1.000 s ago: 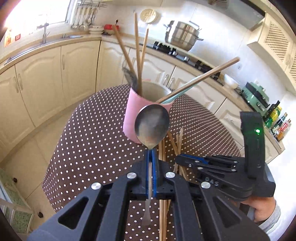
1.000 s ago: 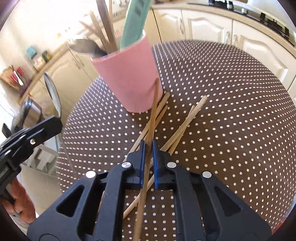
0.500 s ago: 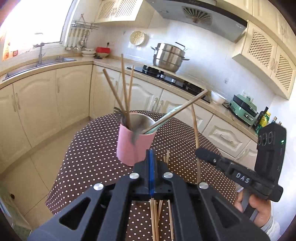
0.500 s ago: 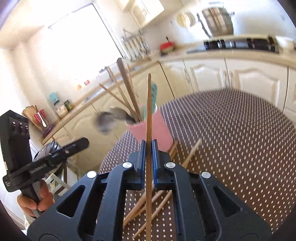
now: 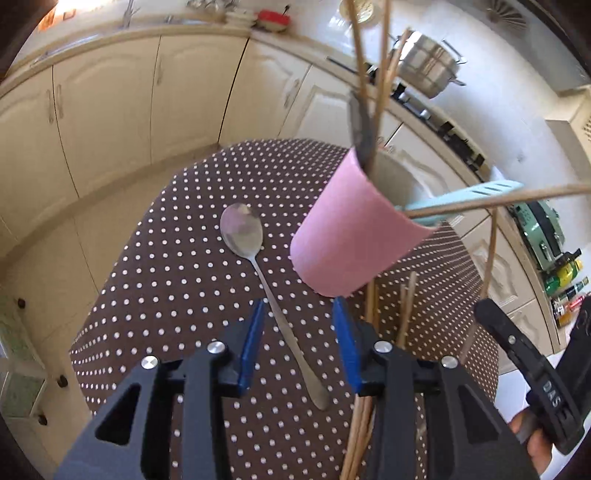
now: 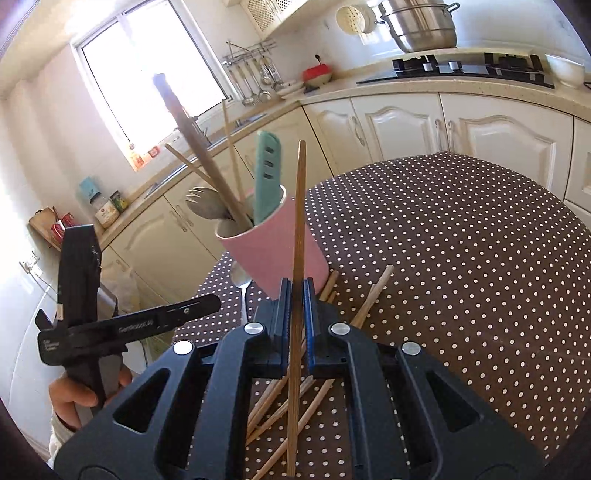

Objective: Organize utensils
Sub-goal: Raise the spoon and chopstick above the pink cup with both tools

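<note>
A metal spoon (image 5: 242,230) lies flat on the dotted tablecloth, left of the pink cup (image 5: 354,236). My left gripper (image 5: 300,332) hovers over the spoon's handle. Its jaws are opening, the handle runs between the blue pads, and neither pad touches it. The cup holds chopsticks, a fork, a wooden handle and a teal spatula (image 6: 267,177). My right gripper (image 6: 297,306) is shut on one wooden chopstick (image 6: 298,221), held upright just in front of the pink cup (image 6: 273,254). Several loose chopsticks (image 6: 365,306) lie on the table under it.
The round table (image 6: 461,258) has a brown white-dotted cloth. Cream cabinets and a counter with a hob (image 6: 469,68) and a steel pot (image 6: 421,22) run behind it. A person's hand (image 6: 74,395) holds the left gripper's grip at the left.
The left gripper dropped its spoon into the cup, swung left and down over another spoon on the table and opened. The right gripper lifted its chopstick off the table and stood it upright.
</note>
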